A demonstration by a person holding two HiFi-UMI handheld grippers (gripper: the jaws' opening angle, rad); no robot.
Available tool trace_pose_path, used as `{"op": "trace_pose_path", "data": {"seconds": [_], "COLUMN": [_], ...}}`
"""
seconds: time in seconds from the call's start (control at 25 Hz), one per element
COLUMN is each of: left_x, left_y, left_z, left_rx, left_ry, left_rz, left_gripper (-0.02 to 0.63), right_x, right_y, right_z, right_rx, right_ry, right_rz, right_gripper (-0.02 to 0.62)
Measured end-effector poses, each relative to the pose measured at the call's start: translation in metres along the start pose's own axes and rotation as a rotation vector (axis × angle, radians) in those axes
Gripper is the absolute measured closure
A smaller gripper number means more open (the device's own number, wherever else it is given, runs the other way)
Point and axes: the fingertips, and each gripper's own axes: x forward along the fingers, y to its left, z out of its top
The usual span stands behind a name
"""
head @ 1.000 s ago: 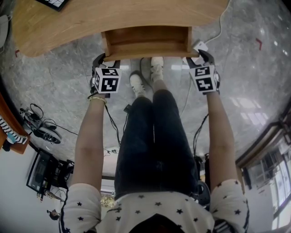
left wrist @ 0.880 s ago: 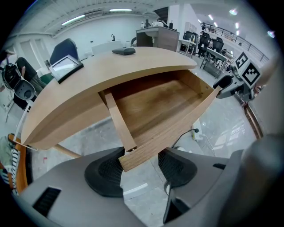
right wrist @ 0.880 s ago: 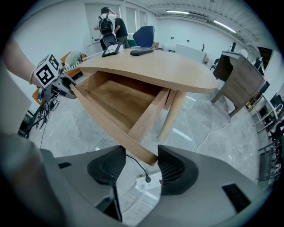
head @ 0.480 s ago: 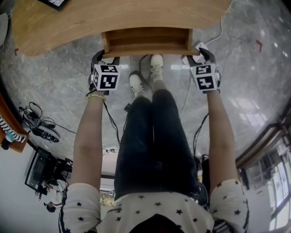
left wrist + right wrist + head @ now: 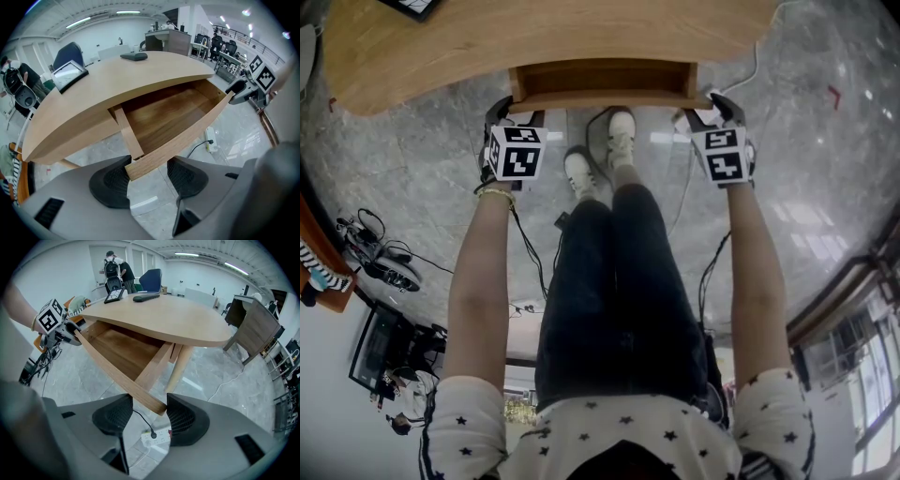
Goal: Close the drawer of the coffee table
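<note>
The wooden coffee table fills the top of the head view, and its drawer stands partly out towards me. My left gripper is at the left end of the drawer front, my right gripper at the right end. In the left gripper view the front's left corner sits between the pads, touching the left one, with the left gripper open. In the right gripper view the right corner lies between the parted jaws of the right gripper. The drawer is empty.
My feet stand on the marble floor just below the drawer. A white power strip with a black cable lies under the right corner. A tablet and a dark flat object rest on the tabletop. Cables lie at left.
The drawer has slid further in under the tabletop. Both grippers have moved forward with its front edge.
</note>
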Motion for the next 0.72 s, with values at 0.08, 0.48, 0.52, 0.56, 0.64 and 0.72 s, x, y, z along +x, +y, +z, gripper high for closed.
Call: {"op": "trace_pose_path", "data": {"seconds": [0.08, 0.48, 0.52, 0.56, 0.64, 0.72], "left_x": [0.001, 0.004, 0.004, 0.004, 0.004, 0.004], "left_y": [0.0, 0.006, 0.007, 0.008, 0.009, 0.011], "left_z": [0.002, 0.014, 0.015, 0.016, 0.018, 0.019], "left_rx": [-0.001, 0.0, 0.001, 0.001, 0.002, 0.002], "left_ry": [-0.001, -0.015, -0.016, -0.017, -0.018, -0.02], "left_rz": [0.001, 0.008, 0.009, 0.009, 0.009, 0.01], "left_gripper": [0.362, 0.362, 0.362, 0.362, 0.362, 0.362], "right_x": [0.0, 0.003, 0.004, 0.004, 0.004, 0.004], "right_y": [-0.002, -0.01, -0.01, -0.011, -0.012, -0.012], "right_z": [0.002, 0.012, 0.013, 0.014, 0.016, 0.018], "right_rx": [-0.002, 0.003, 0.004, 0.004, 0.003, 0.001], "right_ry": [0.0, -0.013, -0.014, -0.016, -0.017, -0.018], "right_rz": [-0.001, 0.0, 0.0, 0.0, 0.0, 0.0], "right_gripper": [0.359, 0.358, 0.359, 0.359, 0.357, 0.358]}}
